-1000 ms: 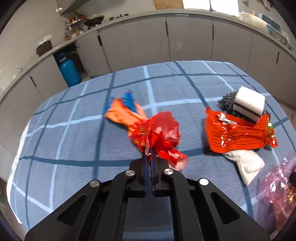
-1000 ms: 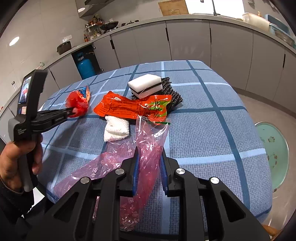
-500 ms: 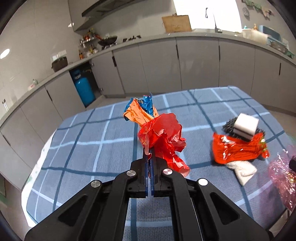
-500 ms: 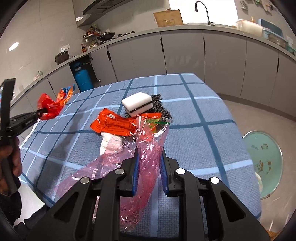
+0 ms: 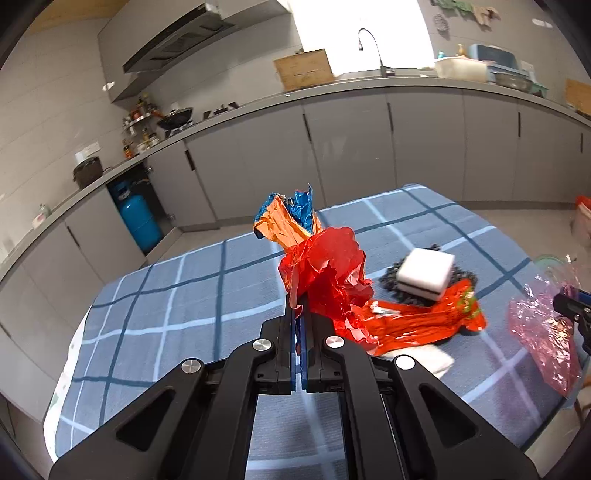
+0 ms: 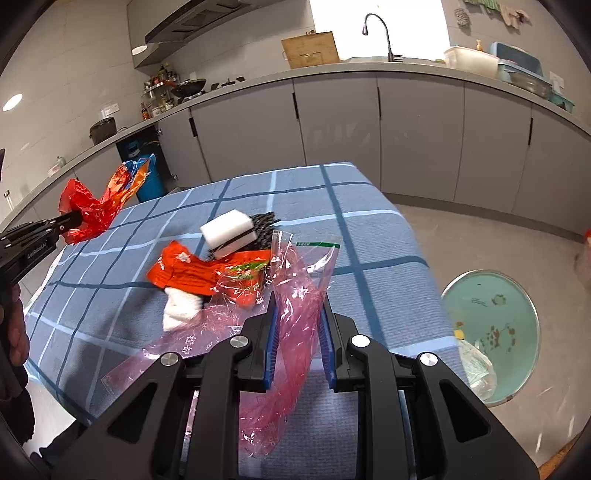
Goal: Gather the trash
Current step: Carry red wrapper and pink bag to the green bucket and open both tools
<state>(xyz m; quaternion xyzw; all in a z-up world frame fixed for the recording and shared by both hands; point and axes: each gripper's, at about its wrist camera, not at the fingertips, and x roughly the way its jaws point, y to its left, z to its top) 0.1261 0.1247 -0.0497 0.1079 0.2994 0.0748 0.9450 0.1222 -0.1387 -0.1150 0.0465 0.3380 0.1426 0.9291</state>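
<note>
The left gripper (image 5: 298, 317) has its 2 blue pads pressed together on a crumpled red wrapper (image 5: 328, 280), which it holds in the air above the table; an orange and blue wrapper (image 5: 284, 218) sticks up from the far end of the same bunch. In the right wrist view this bunch (image 6: 92, 206) hangs off the tip of the left gripper (image 6: 68, 221) beyond the table's left edge, clear of the cloth.

The right gripper (image 6: 297, 325) stands only partly closed, its pads gripping a bunched strip of a pink transparent plastic bag (image 6: 291, 314). The bag's mouth rises ahead of the fingertips and its loose tail trails back under the gripper toward the table's near edge. In the left wrist view the same bag (image 5: 543, 332) hangs at the table's right edge from the right gripper (image 5: 570, 306).

On the table (image 6: 362, 206), covered in a blue checked cloth, an orange-red packet (image 6: 199, 271) lies flat near the middle, just ahead of the pink bag. A white crumpled tissue (image 6: 181, 310) touches its near side. Behind it, a white sponge (image 6: 229, 232) sits on a dark scouring pad (image 6: 264, 223).

Grey kitchen cabinets (image 5: 351, 147) run along the walls under a worktop with a sink tap (image 6: 380, 29). A blue gas cylinder (image 5: 138, 218) stands in an open bay. A round teal bin (image 6: 491, 332) sits on the floor off the table's right edge.
</note>
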